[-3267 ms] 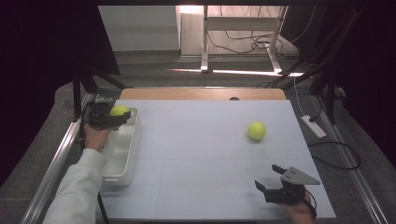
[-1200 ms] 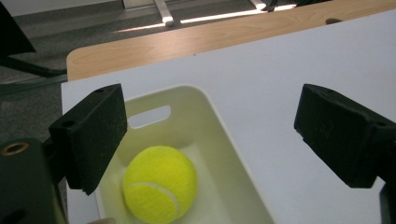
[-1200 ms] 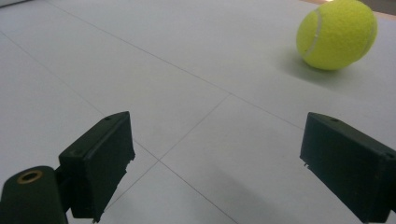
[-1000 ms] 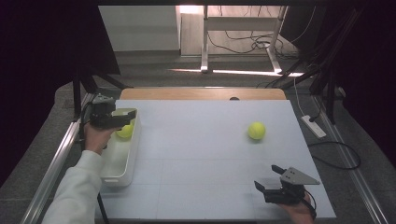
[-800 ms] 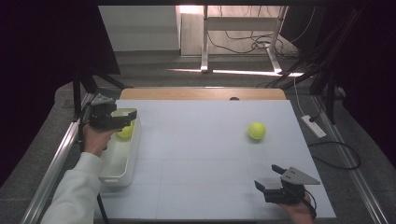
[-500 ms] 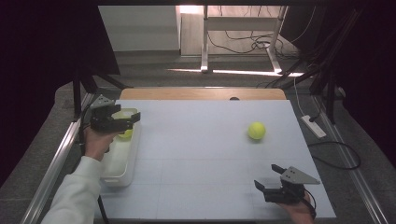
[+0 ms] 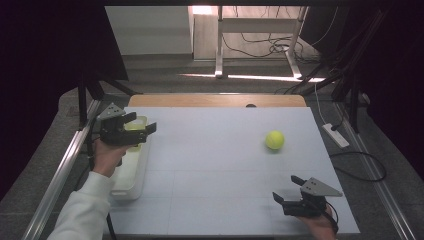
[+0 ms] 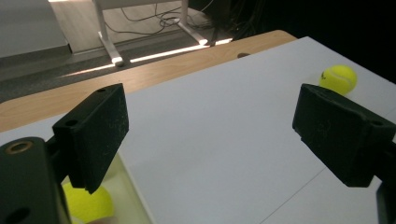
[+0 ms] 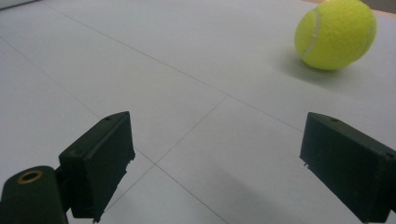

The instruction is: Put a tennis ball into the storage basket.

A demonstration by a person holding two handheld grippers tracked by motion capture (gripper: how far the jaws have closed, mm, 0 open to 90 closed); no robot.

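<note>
The left tongs (image 7: 134, 131) hang open and empty over the white bin (image 7: 131, 172), where one tennis ball (image 8: 86, 204) lies, fuzzy yellow. The second tennis ball (image 7: 274, 140) sits alone on the tabletop (image 7: 210, 165), apparently next; the right tongs (image 7: 286, 199) wait nearby, spread wide.

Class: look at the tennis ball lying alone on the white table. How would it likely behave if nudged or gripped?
The ball is round and rests free on the flat table, so a nudge would probably send it rolling. Its fuzzy felt should give the pads some grip. It looks light and probably springy, so it may give slightly when squeezed.
</note>
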